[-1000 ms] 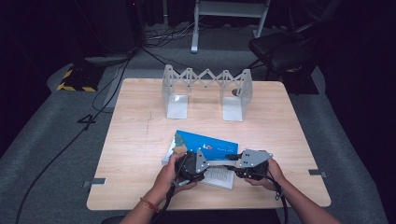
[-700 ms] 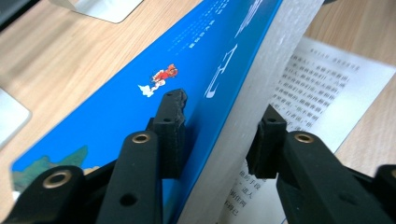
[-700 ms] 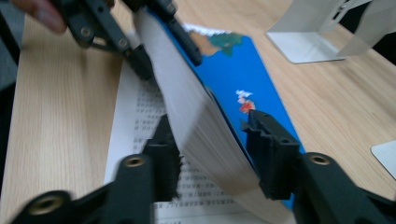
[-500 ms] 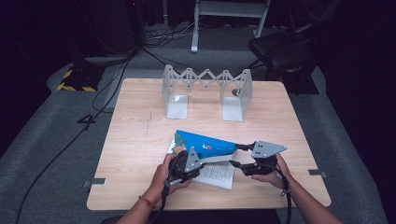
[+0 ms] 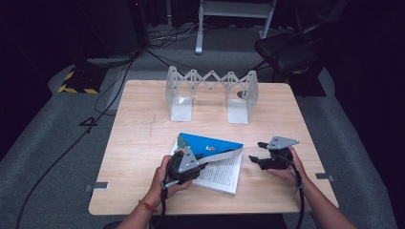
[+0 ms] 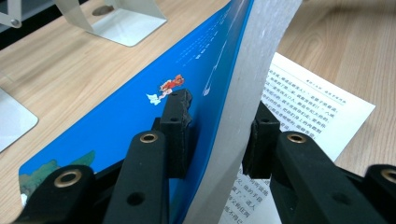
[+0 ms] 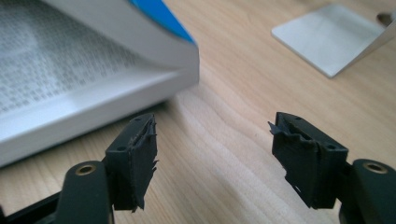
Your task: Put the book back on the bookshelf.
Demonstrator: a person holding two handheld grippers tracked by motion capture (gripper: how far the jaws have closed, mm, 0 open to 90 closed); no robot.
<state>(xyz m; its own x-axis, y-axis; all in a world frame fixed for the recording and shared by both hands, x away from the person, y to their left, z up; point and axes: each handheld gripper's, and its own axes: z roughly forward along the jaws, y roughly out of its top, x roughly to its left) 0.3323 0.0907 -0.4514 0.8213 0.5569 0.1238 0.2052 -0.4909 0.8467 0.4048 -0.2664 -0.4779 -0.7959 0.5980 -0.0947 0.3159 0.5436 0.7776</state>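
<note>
Bench (image 5: 143,143): pale wood top, its left half, near right corner and the strip in front of the rack bare, leaving open room on every side of the work. Folding metal rack (image 5: 211,90): stands toward the far edge, well apart from the book. Book (image 5: 217,167): blue-covered, lies near the front edge at mid-width, opened, with the cover and a thick wad of pages lifted off the printed page below. Left hand-held gripper (image 5: 197,165): at the book's left side, jaws closed onto the lifted cover and pages, one pad on the blue face, the other on the page side; they have just been closing on this wad. Right hand-held gripper (image 5: 254,159): just right of the book's fore edge, jaws spread and empty over bare wood, having just been opening; a second ago it sat against the book, now it stands clear to the right.
</note>
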